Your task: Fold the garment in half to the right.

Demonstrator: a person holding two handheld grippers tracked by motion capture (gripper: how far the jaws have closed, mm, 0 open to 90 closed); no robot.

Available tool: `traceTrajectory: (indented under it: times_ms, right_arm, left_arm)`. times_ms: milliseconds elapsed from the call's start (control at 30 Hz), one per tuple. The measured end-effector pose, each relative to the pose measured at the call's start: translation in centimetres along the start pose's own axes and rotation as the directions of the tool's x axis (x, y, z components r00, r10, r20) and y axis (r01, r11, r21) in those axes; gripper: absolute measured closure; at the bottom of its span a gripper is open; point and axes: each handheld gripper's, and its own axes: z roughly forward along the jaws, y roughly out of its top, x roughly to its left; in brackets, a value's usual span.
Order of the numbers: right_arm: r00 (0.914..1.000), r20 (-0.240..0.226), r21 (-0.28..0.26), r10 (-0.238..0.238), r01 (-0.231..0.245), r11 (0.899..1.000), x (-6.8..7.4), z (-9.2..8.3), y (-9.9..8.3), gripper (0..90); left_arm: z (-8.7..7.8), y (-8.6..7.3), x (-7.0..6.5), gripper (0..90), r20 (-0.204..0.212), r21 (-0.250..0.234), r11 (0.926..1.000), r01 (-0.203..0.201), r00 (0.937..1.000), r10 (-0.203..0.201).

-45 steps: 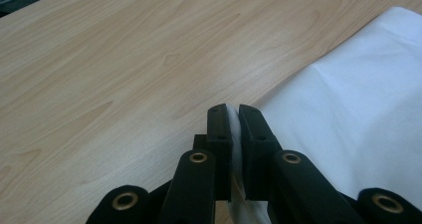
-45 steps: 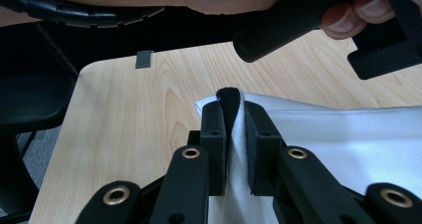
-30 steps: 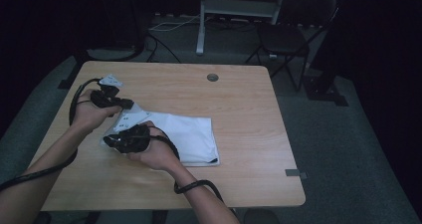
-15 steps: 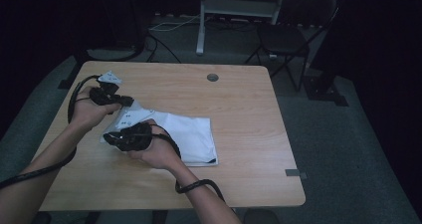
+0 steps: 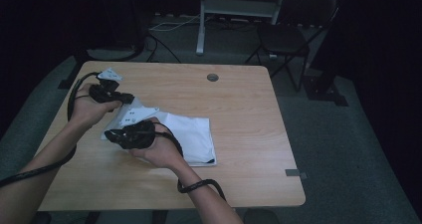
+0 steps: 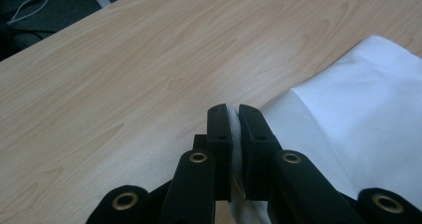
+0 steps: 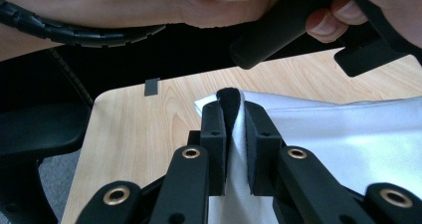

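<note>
the soft, light white cloth (image 5: 191, 137) near the worktop's (image 5: 249, 114) left edge was judged limp and best taken by its edges, where it was pinched by the left gripper (image 6: 230, 115) and the right gripper (image 7: 234, 109).

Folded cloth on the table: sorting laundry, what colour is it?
White, clearest in the high view.

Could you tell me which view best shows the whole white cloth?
The high view: the white cloth lies spread on the table. The left gripper view shows one edge pinched; the right gripper view shows another pinched edge.
</note>
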Motion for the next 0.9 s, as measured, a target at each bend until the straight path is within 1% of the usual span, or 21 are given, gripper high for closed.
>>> traceTrajectory:
  times_ms: [267,433,533,833,900]
  right_arm:
    - [1.0,-0.003,-0.025,-0.004,0.004,1.0,0.1,-0.2,0.5,81.0]
    - [1.0,-0.007,-0.029,0.0,-0.001,1.0,0.1,-0.4,0.6,81.0]
    - [1.0,-0.007,-0.034,-0.001,0.001,0.999,0.1,-0.5,0.7,81.0]
    - [1.0,-0.001,-0.052,0.001,-0.001,0.999,0.0,-1.4,0.7,81.0]
    - [1.0,0.002,-0.053,0.002,-0.002,0.999,-0.1,-1.7,0.7,81.0]
  left_arm:
    - [-0.7,0.4,0.0,84.8,-0.006,-0.009,1.0,-0.003,1.0,0.003]
    - [-1.1,0.8,-0.1,84.8,-0.009,-0.013,0.9998,-0.011,0.9999,0.011]
    - [-1.1,1.0,-0.3,84.8,-0.008,-0.02,0.9997,-0.012,0.9999,0.012]
    - [-0.9,1.5,-0.7,84.8,-0.008,-0.014,0.9997,-0.019,0.9998,0.019]
    - [-0.8,1.7,-0.9,84.8,-0.007,-0.02,0.9996,-0.021,0.9998,0.021]
